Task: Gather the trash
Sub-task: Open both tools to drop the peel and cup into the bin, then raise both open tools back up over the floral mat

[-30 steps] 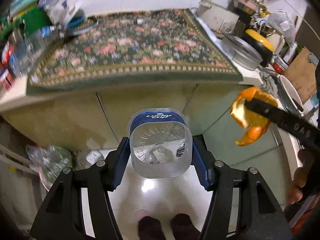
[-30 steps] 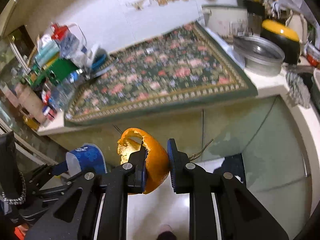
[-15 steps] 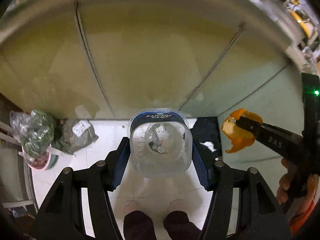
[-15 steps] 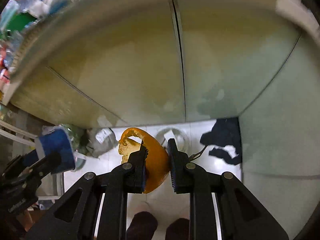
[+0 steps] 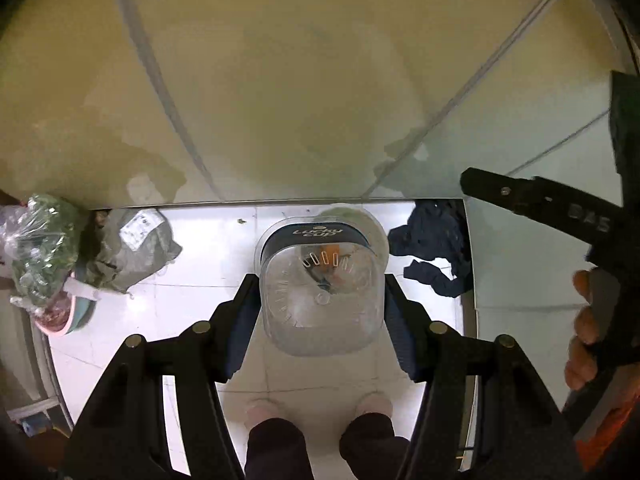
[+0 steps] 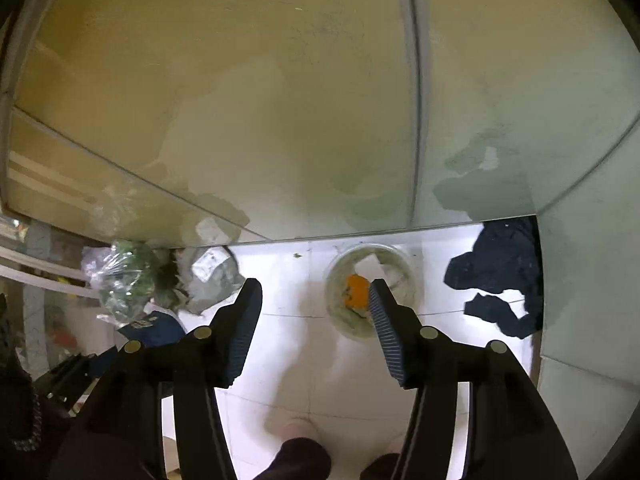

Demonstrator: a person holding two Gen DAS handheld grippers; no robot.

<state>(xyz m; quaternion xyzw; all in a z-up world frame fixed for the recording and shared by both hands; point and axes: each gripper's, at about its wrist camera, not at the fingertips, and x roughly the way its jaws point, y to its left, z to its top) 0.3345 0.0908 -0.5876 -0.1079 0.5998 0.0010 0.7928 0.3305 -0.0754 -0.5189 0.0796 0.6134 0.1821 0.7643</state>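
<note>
My left gripper [image 5: 318,300] is shut on a clear plastic cup [image 5: 320,296] with a blue "Lucky cup" band, held above the floor over a round clear trash bin [image 5: 378,232]. My right gripper [image 6: 314,320] is open and empty above the white floor. The orange peel [image 6: 356,290] lies inside the trash bin [image 6: 370,280] beside white paper. The cup's blue band also shows at the left of the right wrist view [image 6: 154,326]. The right gripper's finger [image 5: 520,196] shows at the right of the left wrist view.
Yellow-green cabinet doors [image 6: 280,100] stand behind the bin. A dark blue cloth [image 6: 496,276] lies on the floor to its right. Plastic bags of greens [image 6: 120,276] and a grey packet [image 6: 208,276] lie to the left. The person's feet [image 5: 320,412] are below.
Both grippers tilted down from the counter to the floor. My right gripper opened and the orange peel dropped into the trash bin. The left gripper still holds the cup.
</note>
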